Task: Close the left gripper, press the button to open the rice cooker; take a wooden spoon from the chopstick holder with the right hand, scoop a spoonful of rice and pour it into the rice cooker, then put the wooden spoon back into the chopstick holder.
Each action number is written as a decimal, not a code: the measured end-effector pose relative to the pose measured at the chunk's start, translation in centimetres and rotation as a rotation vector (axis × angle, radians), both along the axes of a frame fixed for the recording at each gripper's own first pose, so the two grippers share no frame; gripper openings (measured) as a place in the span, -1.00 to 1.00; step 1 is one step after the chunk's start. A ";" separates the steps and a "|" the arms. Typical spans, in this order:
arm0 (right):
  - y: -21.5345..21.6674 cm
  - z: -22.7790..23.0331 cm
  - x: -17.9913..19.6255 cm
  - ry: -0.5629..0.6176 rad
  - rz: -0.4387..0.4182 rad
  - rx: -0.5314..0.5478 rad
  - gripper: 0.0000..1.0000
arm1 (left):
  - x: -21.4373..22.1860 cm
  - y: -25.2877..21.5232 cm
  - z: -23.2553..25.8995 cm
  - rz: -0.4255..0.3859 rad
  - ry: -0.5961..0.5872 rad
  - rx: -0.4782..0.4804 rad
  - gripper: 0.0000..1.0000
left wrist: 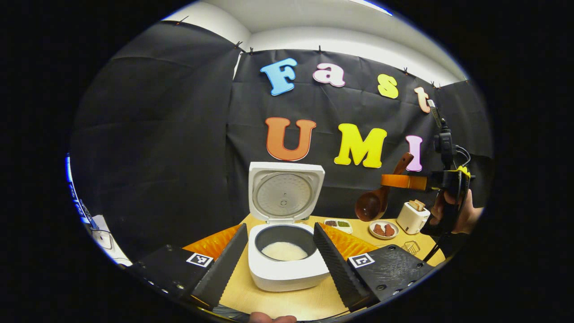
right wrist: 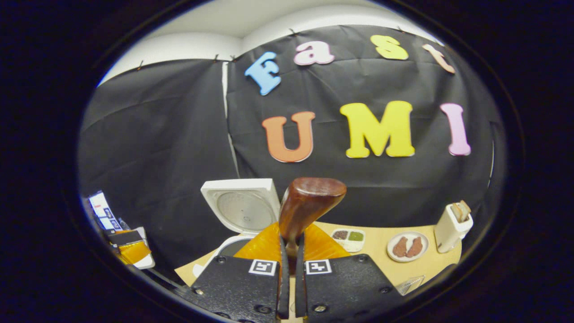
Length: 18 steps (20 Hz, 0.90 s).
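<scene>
The white rice cooker (left wrist: pixel 287 273) stands open on the wooden table (left wrist: pixel 287 301), its lid (left wrist: pixel 285 193) upright and white rice (left wrist: pixel 284 251) in the pot. My left gripper (left wrist: pixel 280 228) is open, one finger on each side of the cooker, holding nothing. To the right, above the table, my right gripper (left wrist: pixel 406 181) is shut on the handle of the wooden spoon (left wrist: pixel 372 205), whose dark bowl hangs down-left. In the right gripper view the spoon (right wrist: pixel 309 202) rises between the closed fingers of the right gripper (right wrist: pixel 290 244), with the cooker lid (right wrist: pixel 242 206) behind it to the left.
At the back right of the table stand a white toaster (left wrist: pixel 412 217), a plate with two brown pieces (left wrist: pixel 384 229) and a small two-part dish (left wrist: pixel 338 223). A wire rack (left wrist: pixel 410 247) sits near the right edge. A hand (left wrist: pixel 466 215) holds the right gripper.
</scene>
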State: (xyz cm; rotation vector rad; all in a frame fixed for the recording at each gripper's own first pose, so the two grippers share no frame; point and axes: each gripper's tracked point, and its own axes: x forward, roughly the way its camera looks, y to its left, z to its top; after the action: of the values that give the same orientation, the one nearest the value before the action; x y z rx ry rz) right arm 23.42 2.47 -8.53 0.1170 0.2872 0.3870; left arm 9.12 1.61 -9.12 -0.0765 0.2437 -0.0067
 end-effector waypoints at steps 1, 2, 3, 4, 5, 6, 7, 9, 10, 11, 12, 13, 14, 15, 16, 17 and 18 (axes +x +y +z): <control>-2.4 0.2 -0.5 0.012 -0.037 0.029 -0.80 | 0.2 -1.1 -0.1 -0.019 0.000 -0.006 0.89; -5.0 0.3 -1.0 0.021 -0.076 0.048 -0.79 | 0.3 -2.1 -0.2 -0.035 0.002 -0.010 0.89; -7.8 0.1 -1.4 0.027 -0.120 0.057 -0.80 | 0.4 -3.0 -0.4 -0.052 0.003 -0.013 0.89; -10.7 -0.1 -1.9 0.031 -0.167 0.054 -0.80 | 0.4 -3.9 -0.6 -0.069 0.005 -0.015 0.89; -13.4 -0.5 -2.5 0.036 -0.216 0.046 -0.80 | 0.7 -4.8 -0.8 -0.083 0.008 -0.015 0.89; -16.1 -1.1 -2.9 0.045 -0.259 0.041 -0.80 | 1.0 -5.6 -0.9 -0.096 0.011 -0.013 0.89; -18.2 -1.9 -3.4 0.064 -0.297 0.034 -0.80 | 1.2 -6.4 -0.9 -0.107 0.013 -0.011 0.89; -22.1 -4.1 -4.2 0.105 -0.364 0.025 -0.80 | 1.7 -7.8 -0.7 -0.125 0.013 -0.007 0.89; -23.8 -5.2 -4.4 0.122 -0.391 0.015 -0.80 | 1.8 -8.4 -0.8 -0.130 0.013 -0.006 0.89; -25.3 -6.6 -4.3 0.139 -0.416 0.004 -0.80 | 2.3 -8.9 -0.7 -0.133 0.014 -0.007 0.89; -26.7 -8.0 -4.2 0.159 -0.438 -0.002 -0.80 | 2.6 -9.6 -0.8 -0.137 0.018 -0.018 0.89; -27.7 -9.4 -4.1 0.181 -0.454 -0.002 -0.79 | 2.9 -10.4 -1.1 -0.146 0.029 -0.031 0.89; -28.5 -10.8 -3.9 0.200 -0.467 0.002 -0.80 | 3.2 -11.0 -1.3 -0.150 0.038 -0.037 0.89; -29.2 -12.1 -3.5 0.217 -0.476 0.005 -0.80 | 3.4 -11.6 -1.4 -0.151 0.046 -0.038 0.89; -29.9 -13.6 -3.2 0.231 -0.485 0.004 -0.80 | 3.6 -12.0 -1.6 -0.154 0.051 -0.037 0.89; -30.6 -15.0 -2.8 0.241 -0.494 0.000 -0.79 | 3.9 -12.4 -1.6 -0.157 0.054 -0.033 0.89; -31.1 -16.5 -2.4 0.258 -0.501 -0.003 -0.80 | 4.0 -12.6 -1.9 -0.160 0.059 -0.025 0.89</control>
State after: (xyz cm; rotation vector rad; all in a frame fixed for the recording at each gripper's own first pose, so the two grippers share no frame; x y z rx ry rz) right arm 21.01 -28.64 -25.03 0.2303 0.4980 -0.1280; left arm 13.15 -10.97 -11.03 -0.0824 0.3086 -0.1668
